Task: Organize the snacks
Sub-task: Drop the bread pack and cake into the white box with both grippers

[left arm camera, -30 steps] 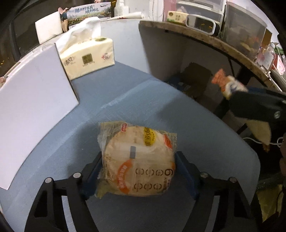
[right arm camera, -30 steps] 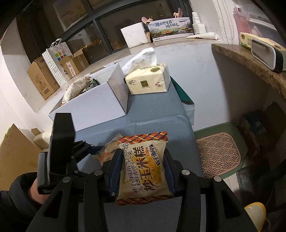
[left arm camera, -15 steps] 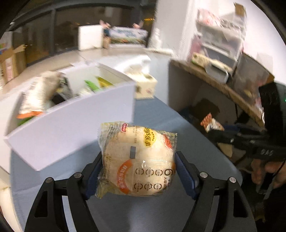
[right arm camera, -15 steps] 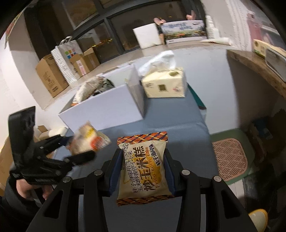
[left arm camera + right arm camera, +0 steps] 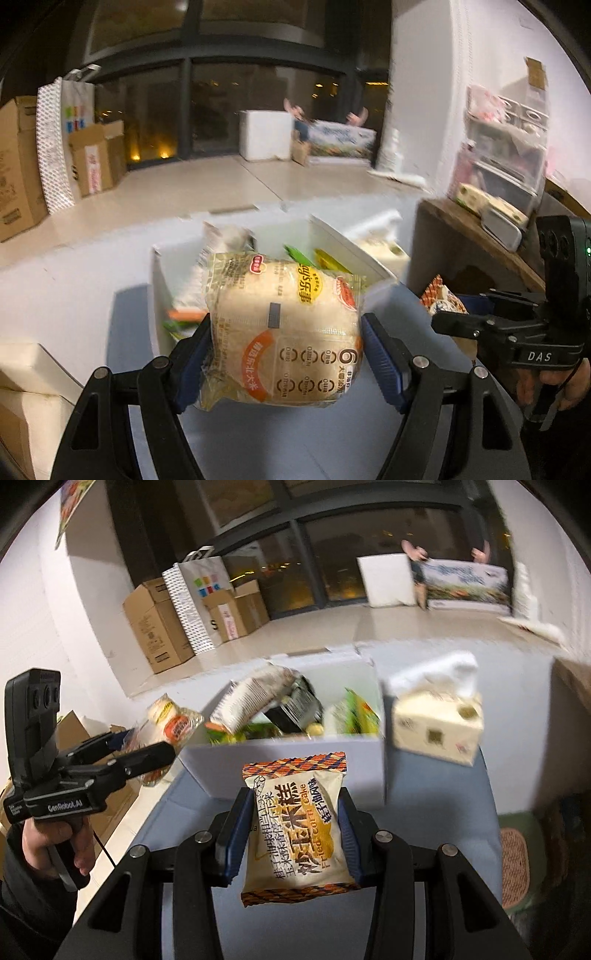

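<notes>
Item: white box (image 5: 295, 760), open-topped, on the blue desk (image 5: 461, 812), already part-filled with snack packets; it serves as landmark for all entries. Left hand-held gripper (image 5: 286, 345): clamped across the width of a round rice-cake pack (image 5: 284, 328), blue pads pressing its two sides, pack face-up and clear of the desk. From this gripper the box lies straight ahead and a little lower, its near wall just beyond the pack; in the right wrist view the same gripper (image 5: 155, 738) hangs off the box's left end, outside the rim. Right hand-held gripper (image 5: 291, 830): closed on a corn-cake packet (image 5: 295, 827), held upright with its long axis pointing toward the box. The box's near wall faces this gripper squarely, close ahead, with the opening just past it. Tissue box (image 5: 437, 723): to the right of the white box, near it, not part of the sorting. Judgement: both packs are carried goods awaiting deposit; the right gripper appears better lined up with the opening, needing only to pass forward over the near wall, while the left must come in across the box's left end. Caution: the box walls stand tall, so either pack should clear the rim before release.
</notes>
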{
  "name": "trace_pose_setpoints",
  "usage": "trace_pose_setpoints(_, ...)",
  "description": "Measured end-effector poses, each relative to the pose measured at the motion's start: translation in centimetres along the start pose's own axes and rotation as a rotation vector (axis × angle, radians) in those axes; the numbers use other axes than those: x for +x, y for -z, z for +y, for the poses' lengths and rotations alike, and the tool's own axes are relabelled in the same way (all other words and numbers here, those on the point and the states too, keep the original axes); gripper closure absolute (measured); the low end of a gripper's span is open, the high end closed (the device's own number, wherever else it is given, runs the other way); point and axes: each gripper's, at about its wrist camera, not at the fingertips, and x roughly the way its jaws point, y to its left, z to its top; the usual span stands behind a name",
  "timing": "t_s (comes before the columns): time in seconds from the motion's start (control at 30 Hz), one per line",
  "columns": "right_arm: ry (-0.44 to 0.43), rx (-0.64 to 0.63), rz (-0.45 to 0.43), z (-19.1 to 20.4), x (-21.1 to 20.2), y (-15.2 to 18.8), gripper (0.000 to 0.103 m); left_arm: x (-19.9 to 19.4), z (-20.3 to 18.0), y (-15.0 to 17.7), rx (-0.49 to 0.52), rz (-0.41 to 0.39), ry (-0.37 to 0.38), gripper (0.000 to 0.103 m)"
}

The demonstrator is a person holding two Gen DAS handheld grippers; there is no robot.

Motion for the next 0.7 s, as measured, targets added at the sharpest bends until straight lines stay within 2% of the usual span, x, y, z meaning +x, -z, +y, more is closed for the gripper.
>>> trace_pose_setpoints(0.13,-0.016,-0.005,-0.006,0.4,2.0,-3.3,0.055,1.2,2.3,-2.2,-0.020,-0.022,-0.036,0.023)
trace_pose_setpoints(0.23,-0.012,-0.002,-0.003,0.4,4.1,-5.8,0.055,3.1,3.4,-3.6,-0.026,-0.009,-0.056,0.023)
trace_pose_setpoints(0.53,0.035,0.006,0.030,-0.7,11.4,-11.3,0.052,9.4,2.8,-5.7,0.064,0.055,-0.086,0.021)
trace_pose_setpoints(0.57,0.031,0.026,0.035,-1.1,11.9,-11.7,0.048,10.7,3.0,-5.7,0.070,0.091,-0.094,0.020)
trace_pose_setpoints(0.6,0.019,0.061,0.046,-1.8,12.5,-12.1,0.029,11.4,3.1,-5.6,0.075,0.120,-0.098,0.016)
trace_pose_setpoints(0.63,-0.008,0.092,0.064,-2.6,13.2,-12.3,0.013,12.2,3.3,-5.5,0.079,0.155,-0.107,0.007)
trace_pose_setpoints(0.67,-0.023,0.108,0.075,-2.9,13.6,-12.5,0.000,12.7,3.6,-5.2,0.076,0.183,-0.115,0.004)
trace_pose_setpoints(0.7,-0.021,0.126,0.071,-3.4,13.7,-12.4,0.000,12.7,3.7,-4.9,0.070,0.175,-0.113,0.001)
